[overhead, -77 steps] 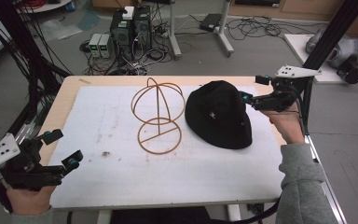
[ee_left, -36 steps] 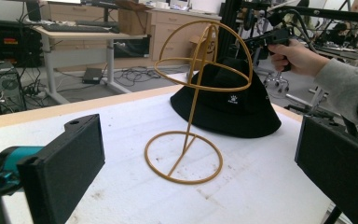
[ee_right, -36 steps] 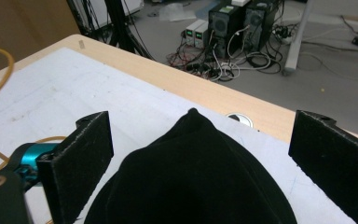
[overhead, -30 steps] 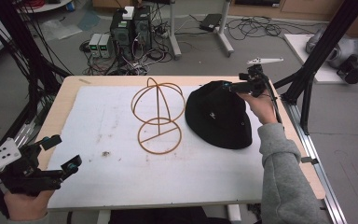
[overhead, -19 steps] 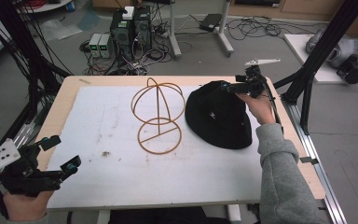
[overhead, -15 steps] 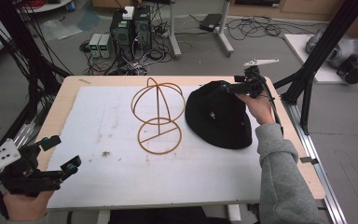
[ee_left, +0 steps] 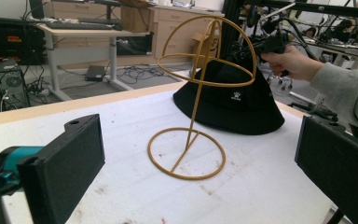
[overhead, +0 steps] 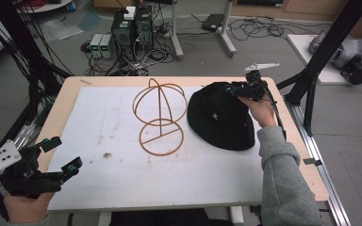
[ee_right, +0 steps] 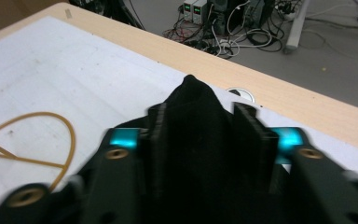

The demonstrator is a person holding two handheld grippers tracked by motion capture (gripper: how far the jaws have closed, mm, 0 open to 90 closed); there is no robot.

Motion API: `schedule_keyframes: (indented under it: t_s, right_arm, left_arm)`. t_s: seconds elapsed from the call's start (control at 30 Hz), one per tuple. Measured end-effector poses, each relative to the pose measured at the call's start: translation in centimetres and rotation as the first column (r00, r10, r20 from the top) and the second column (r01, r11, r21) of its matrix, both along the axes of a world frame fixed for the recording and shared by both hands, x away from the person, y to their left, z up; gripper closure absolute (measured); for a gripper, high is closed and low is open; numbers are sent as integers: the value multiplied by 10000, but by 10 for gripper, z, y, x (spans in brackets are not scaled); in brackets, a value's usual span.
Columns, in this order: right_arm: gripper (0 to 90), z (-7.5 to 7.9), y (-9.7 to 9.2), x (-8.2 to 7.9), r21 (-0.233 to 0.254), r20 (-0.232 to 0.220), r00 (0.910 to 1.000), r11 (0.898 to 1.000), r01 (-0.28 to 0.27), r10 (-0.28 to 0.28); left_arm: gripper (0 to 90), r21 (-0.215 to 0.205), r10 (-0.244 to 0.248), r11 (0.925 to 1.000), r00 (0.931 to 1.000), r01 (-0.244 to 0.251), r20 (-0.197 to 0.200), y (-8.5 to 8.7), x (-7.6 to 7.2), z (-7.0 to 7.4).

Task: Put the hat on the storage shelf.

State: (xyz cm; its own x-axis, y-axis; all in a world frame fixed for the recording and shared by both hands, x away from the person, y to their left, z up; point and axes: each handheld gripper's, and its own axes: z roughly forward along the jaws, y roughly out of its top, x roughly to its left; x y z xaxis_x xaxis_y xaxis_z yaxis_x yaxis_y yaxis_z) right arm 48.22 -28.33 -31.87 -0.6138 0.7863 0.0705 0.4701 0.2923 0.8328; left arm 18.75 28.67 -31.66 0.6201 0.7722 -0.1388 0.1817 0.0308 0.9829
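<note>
- The black hat (overhead: 221,117) lies flat on the white-covered table (overhead: 122,174), just beside the gold wire hat stand (overhead: 160,117), on the stand's right as seen from the person's side.
- The right gripper (overhead: 242,89) sits at the far edge of the hat, away from the person. In the right gripper view its jaws are pressed onto a raised fold of black cloth, so it is pinching the hat's crown or brim there; which of the two I cannot tell.
- The stand is to the left of those jaws and upright, with its dome frame above a ring base. My guess is the hat must be lifted and carried sideways over that dome.
- The left gripper (overhead: 59,155) hangs well away from the stand, at the table's near left corner, its jaws spread wide and holding nothing.
- The right hand (overhead: 259,110) is plainly the nearer one to both hat and stand.
- A small white emblem shows on the hat; it is too small to read. No other writing is legible.
</note>
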Motion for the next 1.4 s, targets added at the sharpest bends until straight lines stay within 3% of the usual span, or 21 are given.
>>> schedule_keyframes:
  t_s: [0.3,0.73,1.0,1.4]
  right_arm:
    - [862,-1,-2,-1,-110,-134,9993,9994,-337,336]
    - [875,3,-2,-4,-237,78,9989,9987,-457,459]
    - [876,10,-8,-8,-62,89,9993,9993,-357,358]
    - [878,47,-14,-23,63,523,9972,9986,-531,527]
  left_arm:
    - [17,6,22,10000,10000,-22,-23,-1,1,-1]
    - [17,35,14,10000,10000,-14,1,-2,0,0]
    - [17,112,28,9999,10000,-27,-38,-3,1,0]
    - [17,57,19,10000,10000,-19,-34,-2,0,0]
